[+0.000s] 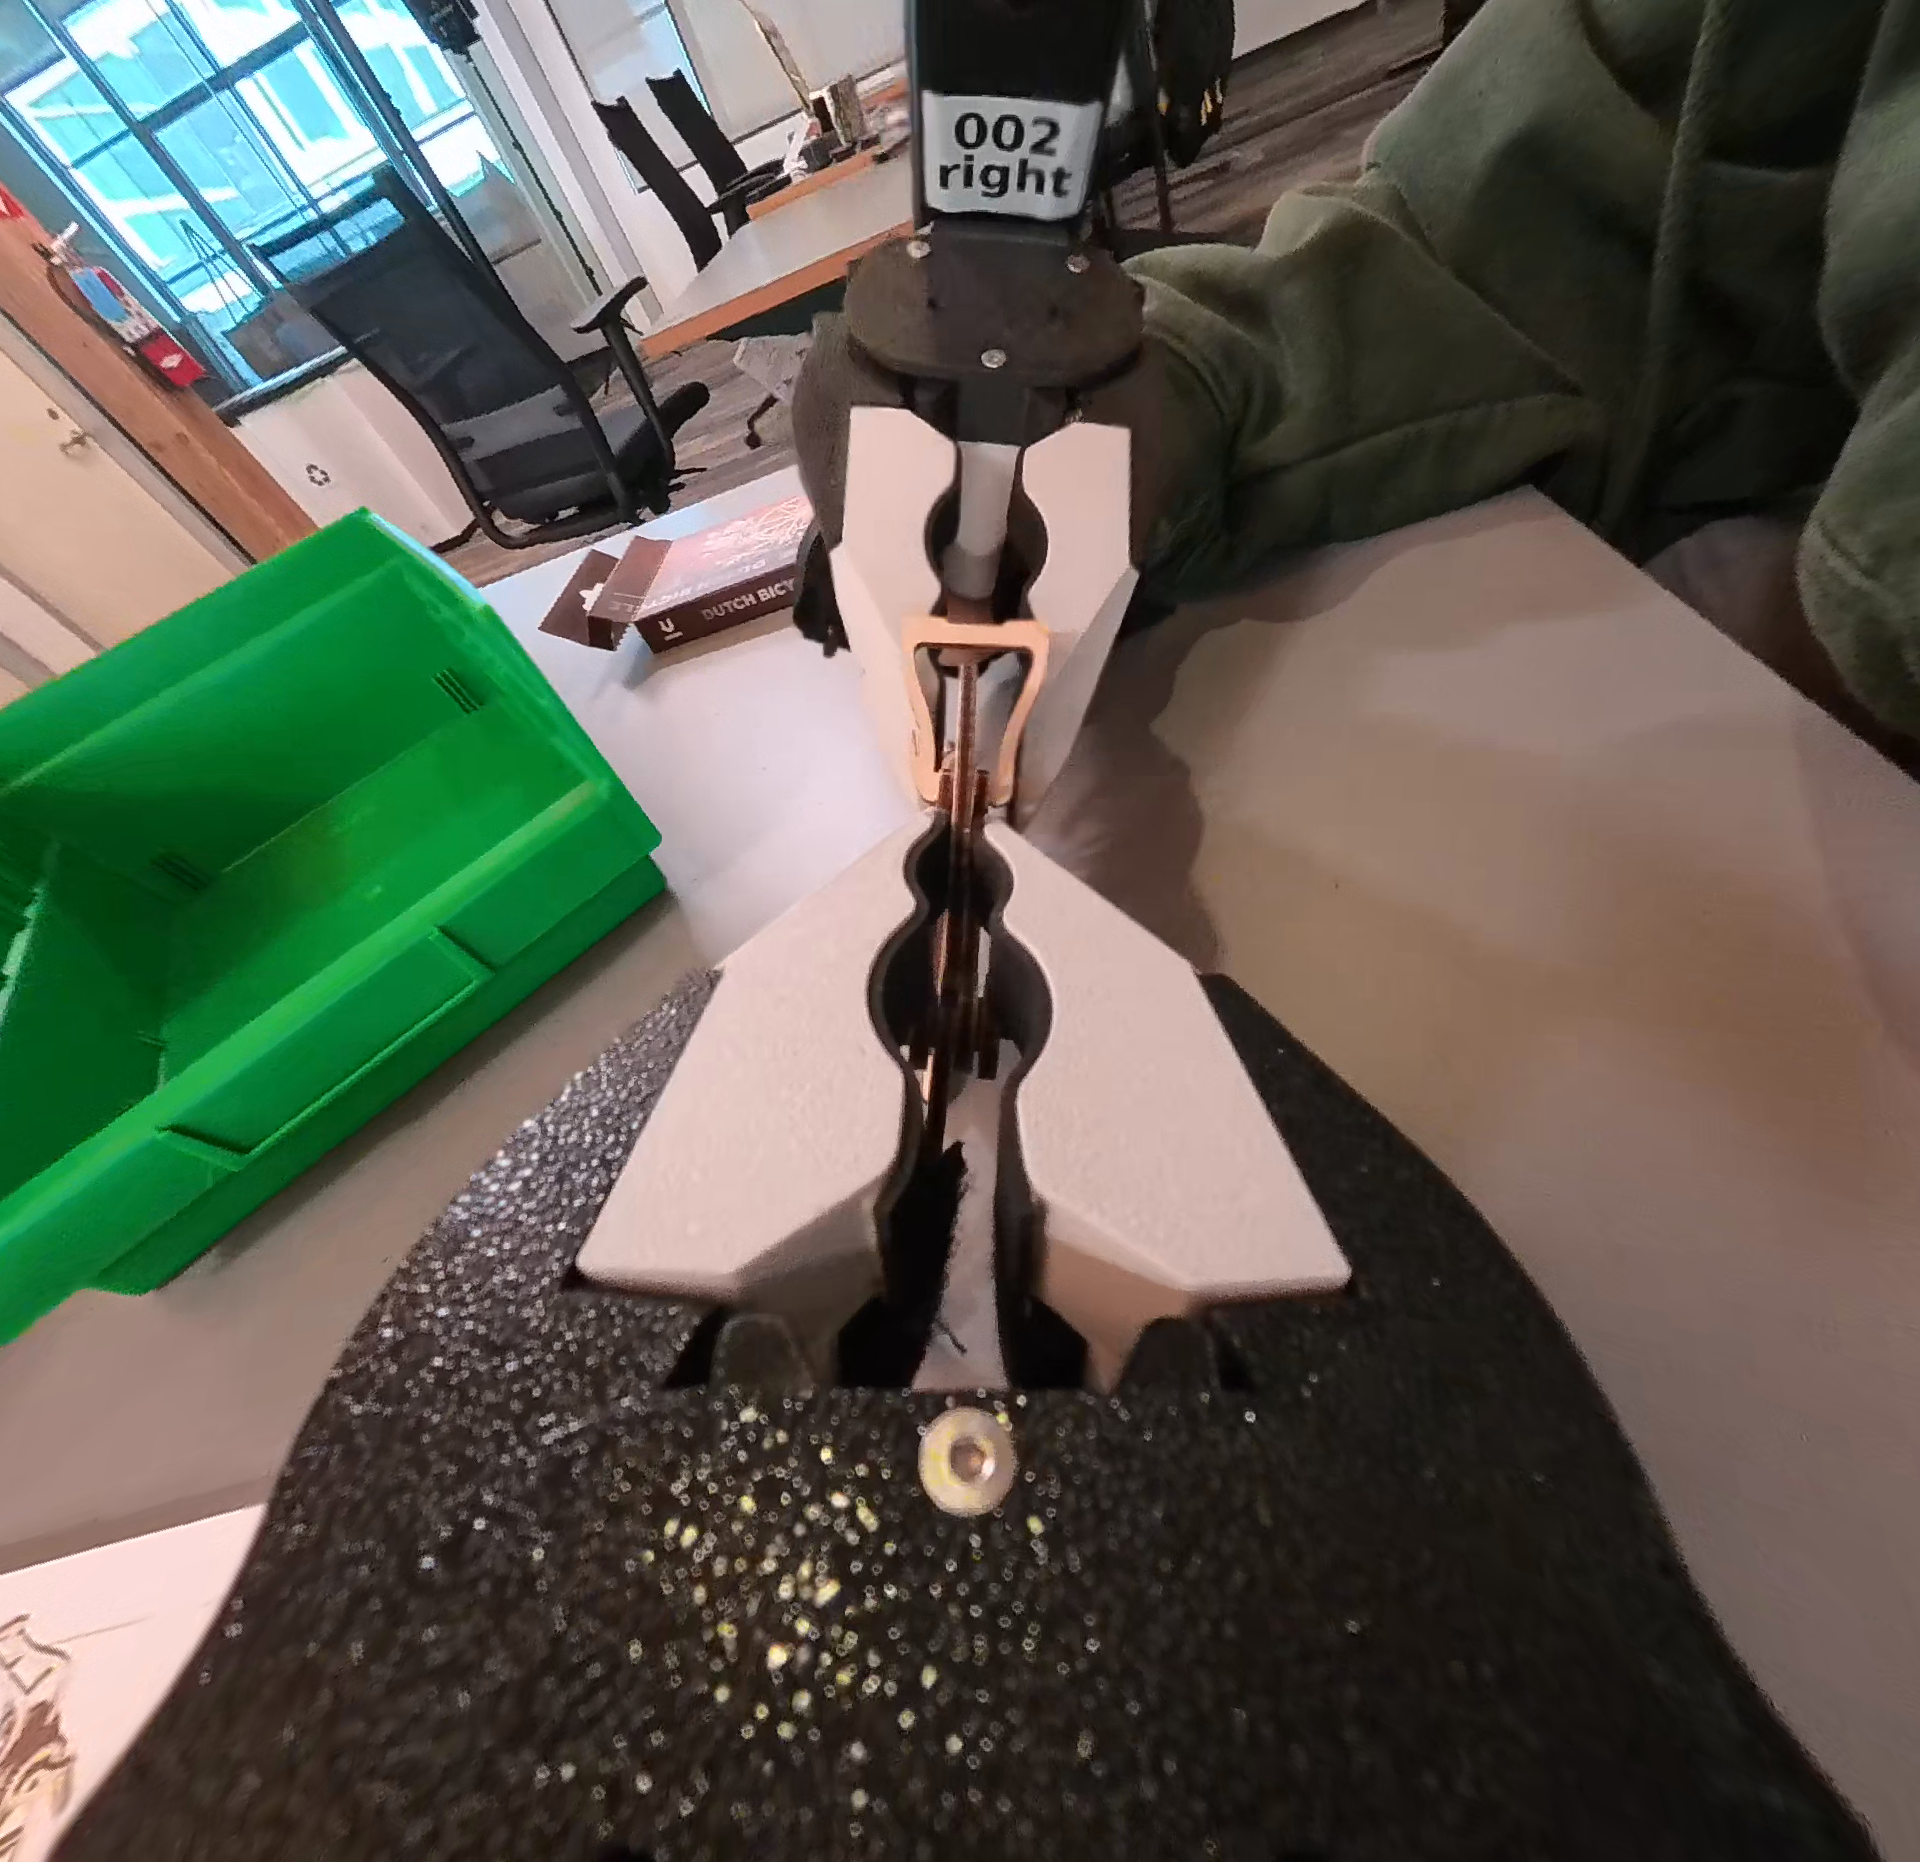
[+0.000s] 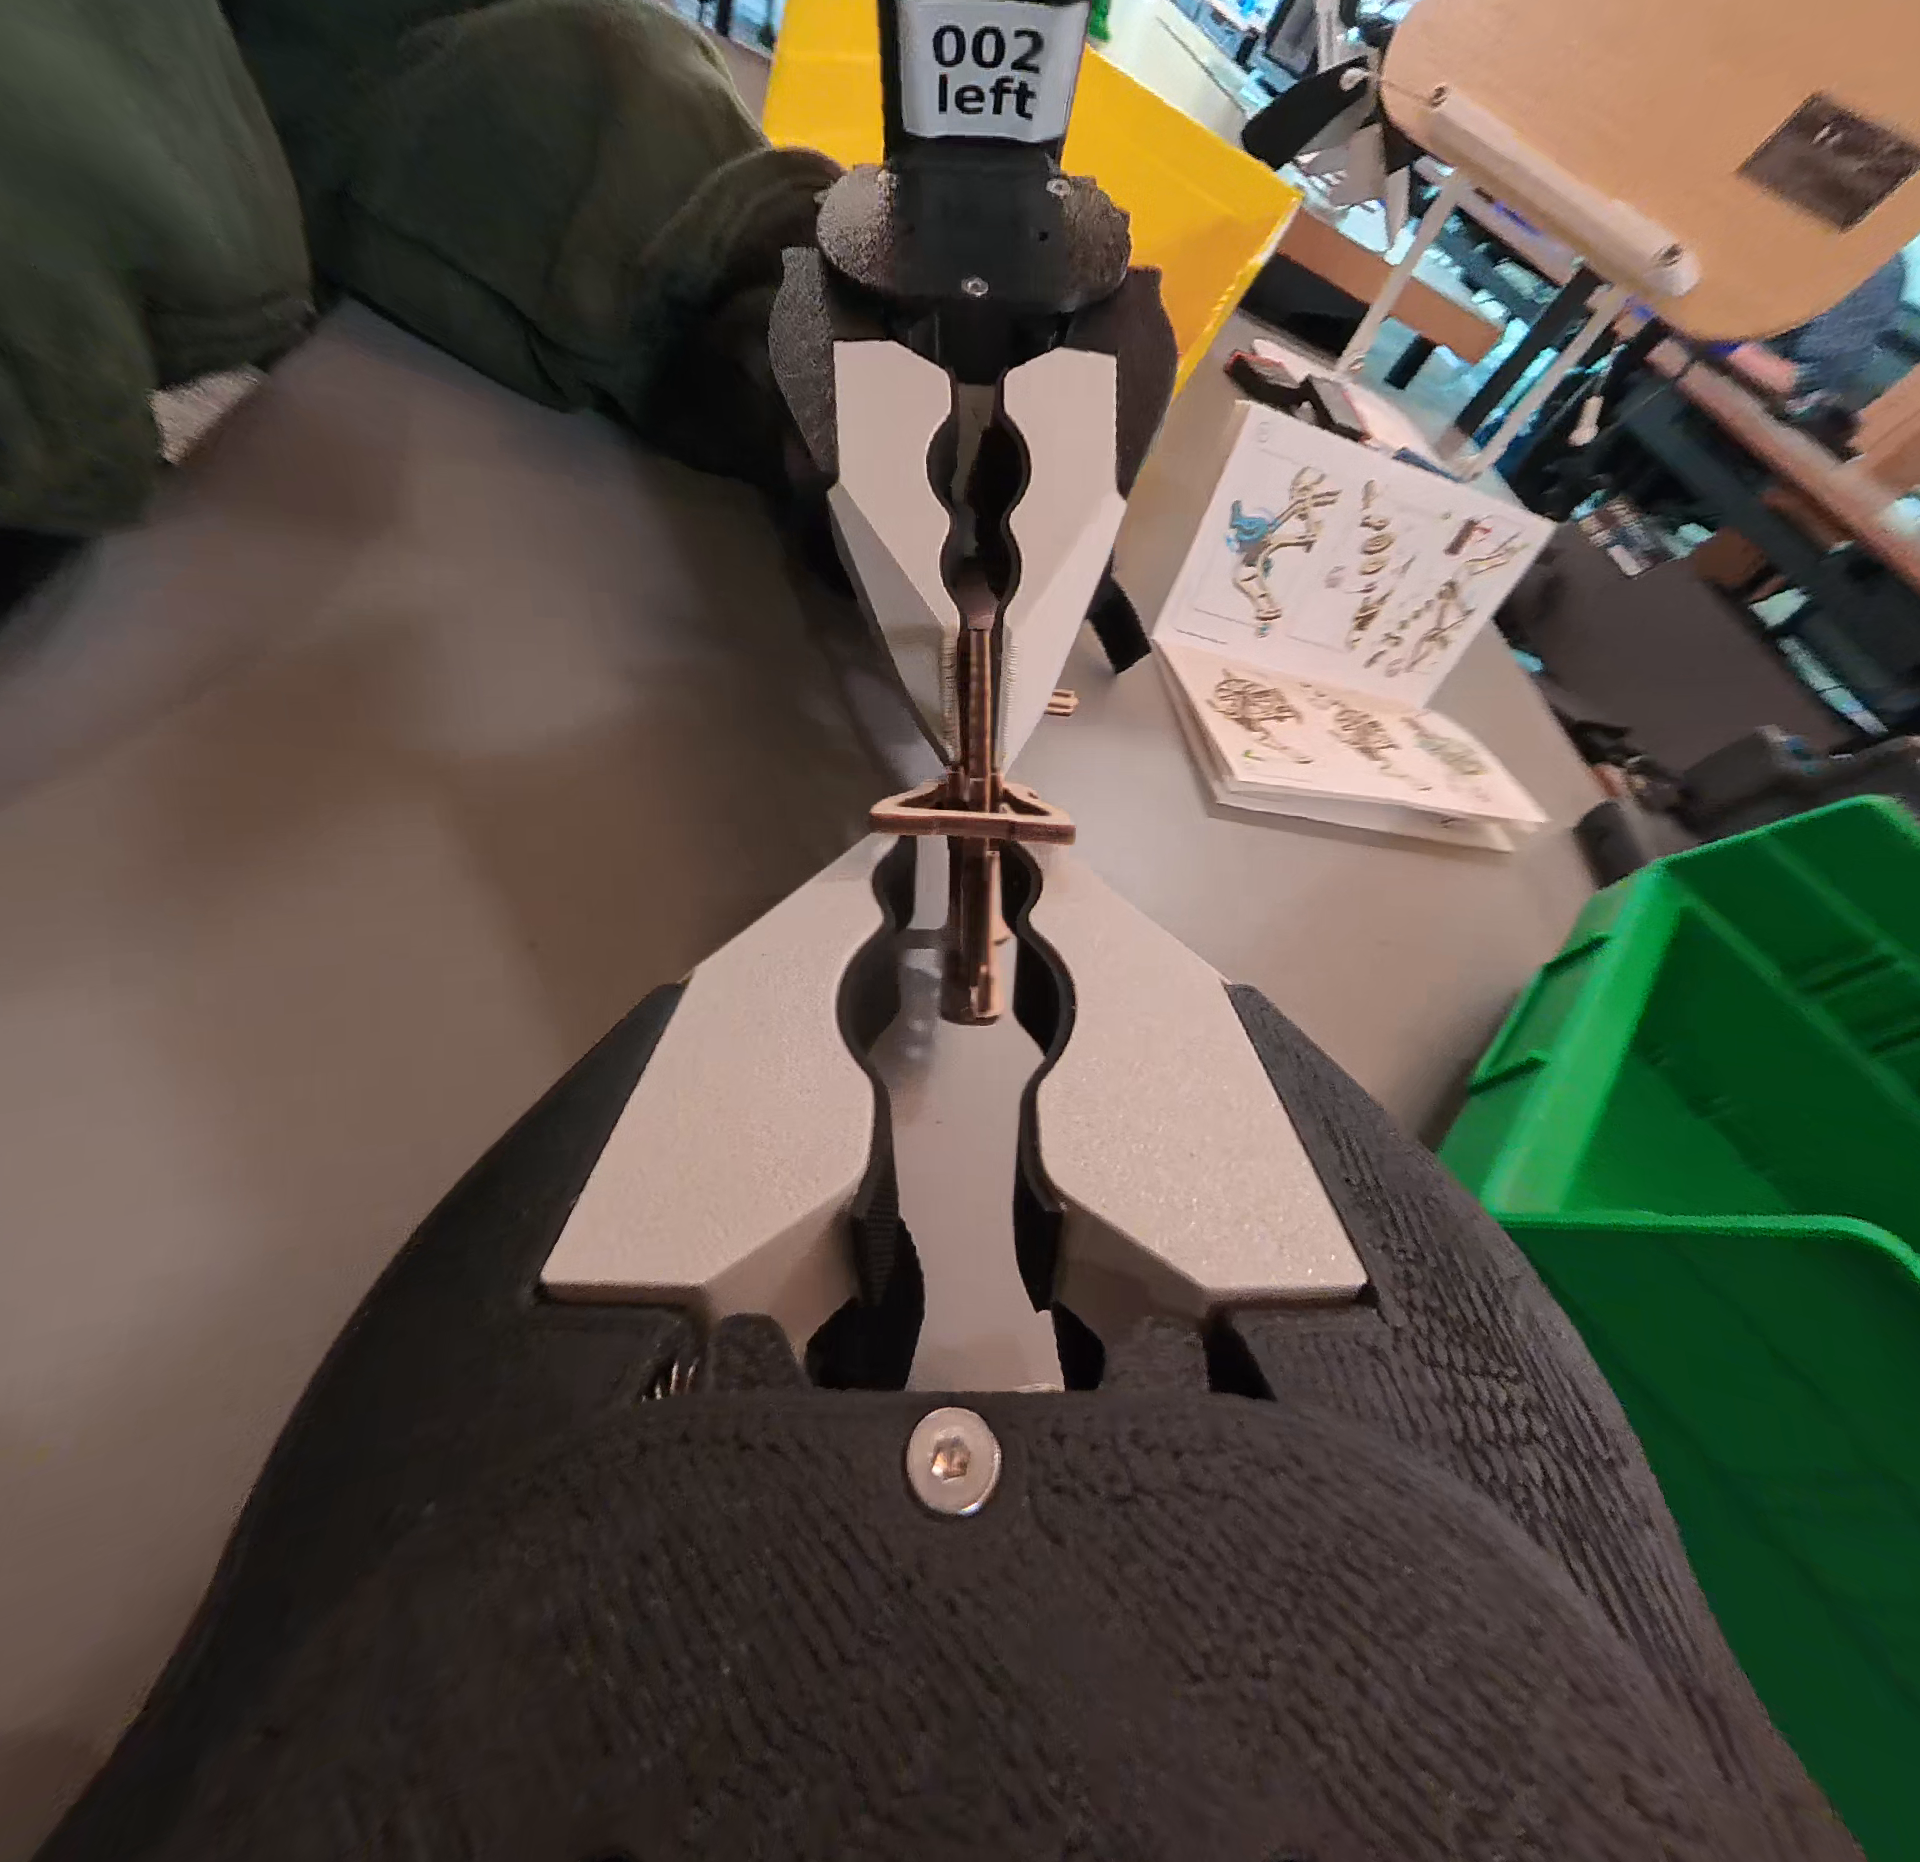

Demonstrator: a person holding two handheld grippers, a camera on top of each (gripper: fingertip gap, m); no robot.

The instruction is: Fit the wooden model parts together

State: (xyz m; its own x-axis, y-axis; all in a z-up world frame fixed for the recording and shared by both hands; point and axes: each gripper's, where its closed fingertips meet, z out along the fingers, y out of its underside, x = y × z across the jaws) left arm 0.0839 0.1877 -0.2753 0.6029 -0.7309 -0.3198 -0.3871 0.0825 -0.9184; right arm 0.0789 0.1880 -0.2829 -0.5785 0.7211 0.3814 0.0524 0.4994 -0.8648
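Fingertips of the two claws meet nose to nose above the table (image 1: 1455,877), and the wooden parts sit right at that meeting point. The left gripper (image 1: 964,825) is clenched on a thin stack of wooden plates (image 1: 961,939) standing on edge between its grey fingers (image 1: 790,1064). Directly ahead of it, the right gripper (image 1: 971,773) is clamped on a wooden frame piece (image 1: 977,690), a flat loop that narrows toward the left claw's tips. In the right wrist view the same frame piece (image 2: 971,820) lies crosswise just past the right gripper's (image 2: 966,856) tips, with a slim wooden strut (image 2: 977,950) running back between its fingers (image 2: 748,1074); just beyond, the left gripper (image 2: 977,763) pinches its notched plates (image 2: 977,690).

Judging by this, the step in hand is the joining itself: the plate stack appears to be entering the narrow end of the frame, though whether it is seated cannot be told. The next move likely calls for a straight, gentle push along the shared axis, keeping both pieces square so the thin wood does not bind or snap.

Farther out, a green bin (image 1: 291,856) sits to the left claw's left, a dark box (image 1: 717,586) lies beyond it, and an open instruction booklet (image 2: 1351,649) rests off to the right claw's right. A green-sleeved arm (image 1: 1507,337) lies behind the right claw.
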